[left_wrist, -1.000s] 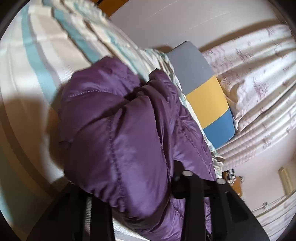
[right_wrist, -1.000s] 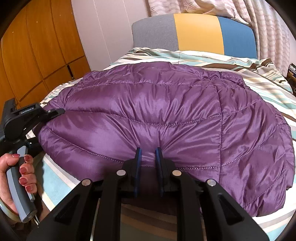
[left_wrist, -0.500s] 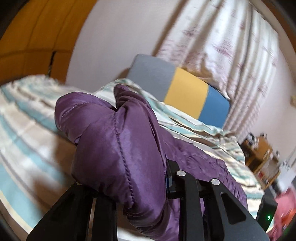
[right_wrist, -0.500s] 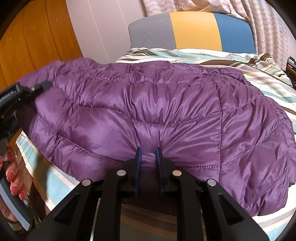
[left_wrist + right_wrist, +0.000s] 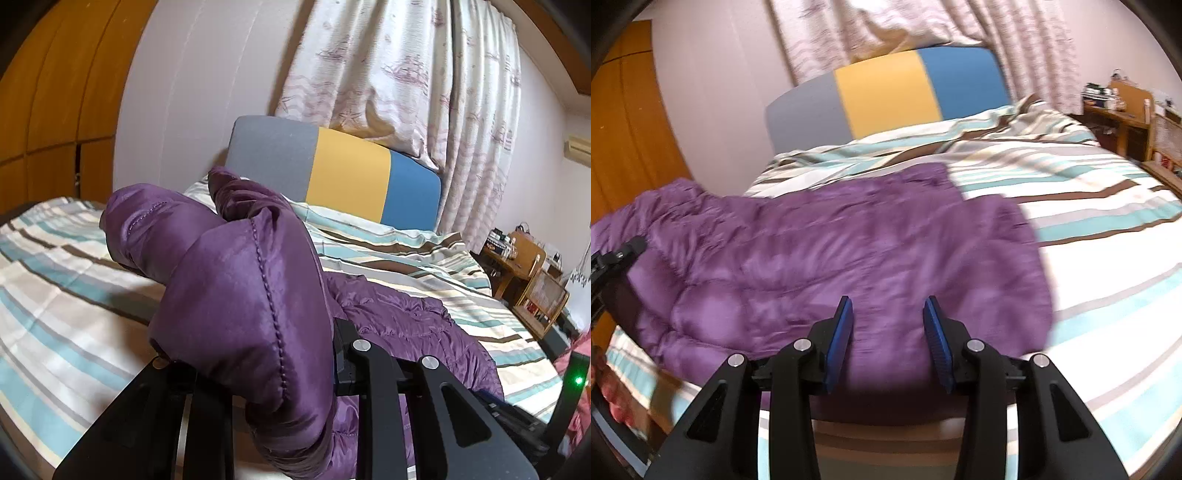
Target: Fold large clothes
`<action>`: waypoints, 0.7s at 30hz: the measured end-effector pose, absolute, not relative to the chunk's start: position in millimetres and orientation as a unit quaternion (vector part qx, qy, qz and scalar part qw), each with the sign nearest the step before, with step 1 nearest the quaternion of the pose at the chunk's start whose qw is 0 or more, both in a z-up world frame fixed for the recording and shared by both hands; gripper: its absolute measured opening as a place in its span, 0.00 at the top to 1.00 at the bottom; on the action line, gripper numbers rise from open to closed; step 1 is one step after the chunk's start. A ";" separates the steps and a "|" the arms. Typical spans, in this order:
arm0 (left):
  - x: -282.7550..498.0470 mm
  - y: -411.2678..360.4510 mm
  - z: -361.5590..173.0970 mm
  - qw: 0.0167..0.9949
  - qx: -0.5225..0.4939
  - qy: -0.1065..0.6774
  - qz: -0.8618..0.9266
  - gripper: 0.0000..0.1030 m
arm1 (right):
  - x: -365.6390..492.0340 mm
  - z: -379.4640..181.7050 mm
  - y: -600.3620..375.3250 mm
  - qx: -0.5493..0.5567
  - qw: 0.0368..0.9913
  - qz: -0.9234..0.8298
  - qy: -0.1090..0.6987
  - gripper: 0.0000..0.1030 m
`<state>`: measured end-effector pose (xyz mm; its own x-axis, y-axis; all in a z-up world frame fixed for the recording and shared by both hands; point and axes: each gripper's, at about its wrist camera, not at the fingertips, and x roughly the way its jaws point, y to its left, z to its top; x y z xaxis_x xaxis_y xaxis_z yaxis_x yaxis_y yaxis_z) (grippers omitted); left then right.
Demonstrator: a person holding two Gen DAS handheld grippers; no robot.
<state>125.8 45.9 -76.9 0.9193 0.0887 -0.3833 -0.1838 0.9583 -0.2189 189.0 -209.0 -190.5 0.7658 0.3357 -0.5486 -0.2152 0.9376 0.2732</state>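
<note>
Right now the purple puffer jacket point(image 5: 849, 258) lies spread across the striped bedcover point(image 5: 1089, 221), on the near half of the bed, with the grey, yellow and blue headboard point(image 5: 332, 173) well beyond it. The left gripper point(image 5: 258, 354) is clamped on 1 bunched corner of the jacket, lifted clear of the cover so the padded fabric bulges over its fingers and hides their tips. The right gripper point(image 5: 888, 339) sits at the jacket's near edge; its jaws are opening, and its 2 blue pads point(image 5: 840, 339) stand apart with purple fabric showing between them, though the blur makes it hard to say whether they touch it; apparently not. No container is involved.
</note>
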 end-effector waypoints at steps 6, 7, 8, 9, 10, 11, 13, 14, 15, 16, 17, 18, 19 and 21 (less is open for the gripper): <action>137.4 13.9 -66.8 0.979 -0.052 0.185 0.064 0.77 | 189.1 -189.6 -251.2 0.045 0.952 0.021 0.303 0.62; 138.6 8.8 -66.3 0.980 -0.040 0.183 0.062 0.77 | 188.8 -191.5 -258.2 0.042 0.951 0.006 0.306 0.62; 140.6 1.8 -65.7 0.981 -0.026 0.182 0.058 0.77 | 191.1 -193.2 -263.9 0.042 0.950 -0.006 0.310 0.62; 141.2 -3.1 -65.6 0.982 -0.017 0.181 0.053 0.76 | 192.9 -194.3 -270.8 0.047 0.949 -0.015 0.313 0.62; 142.3 -8.1 -64.8 0.982 -0.009 0.180 0.049 0.77 | 194.7 -194.9 -276.8 0.054 0.948 -0.018 0.314 0.62; 144.1 -13.1 -64.1 0.983 -0.003 0.180 0.043 0.76 | 196.2 -194.7 -281.9 0.059 0.947 -0.024 0.314 0.62; 147.8 -22.0 -62.2 0.983 0.006 0.180 0.035 0.76 | 196.9 -192.7 -289.3 0.059 0.948 -0.036 0.310 0.62; 149.5 -24.5 -61.5 0.983 0.009 0.180 0.032 0.76 | 197.1 -191.9 -291.9 0.058 0.948 -0.040 0.309 0.62; 151.9 -29.1 -60.8 0.983 0.014 0.180 0.027 0.76 | 198.8 -190.7 -292.6 0.056 0.949 -0.044 0.308 0.62; 154.1 -33.4 -60.2 0.983 0.017 0.180 0.023 0.76 | 200.9 -189.8 -293.8 0.052 0.949 -0.051 0.307 0.62; 155.4 -36.5 -60.3 0.983 0.020 0.180 0.020 0.76 | 202.3 -189.0 -294.6 0.046 0.949 -0.058 0.306 0.62; 157.8 -41.2 -59.9 0.983 0.023 0.180 0.015 0.77 | 203.4 -189.0 -295.0 0.043 0.949 -0.061 0.306 0.62; 159.4 -44.1 -59.9 0.983 0.025 0.180 0.011 0.77 | 204.5 -188.9 -294.3 0.039 0.949 -0.068 0.306 0.62; 161.3 -51.7 -61.1 0.983 0.030 0.179 0.002 0.76 | 206.5 -190.3 -295.2 0.037 0.948 -0.074 0.307 0.62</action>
<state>161.3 -51.7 -61.1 0.9356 0.0155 -0.3528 0.0060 0.9982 0.0597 206.5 -295.2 -190.3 0.8000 -0.1177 -0.5884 0.1631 0.9863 0.0245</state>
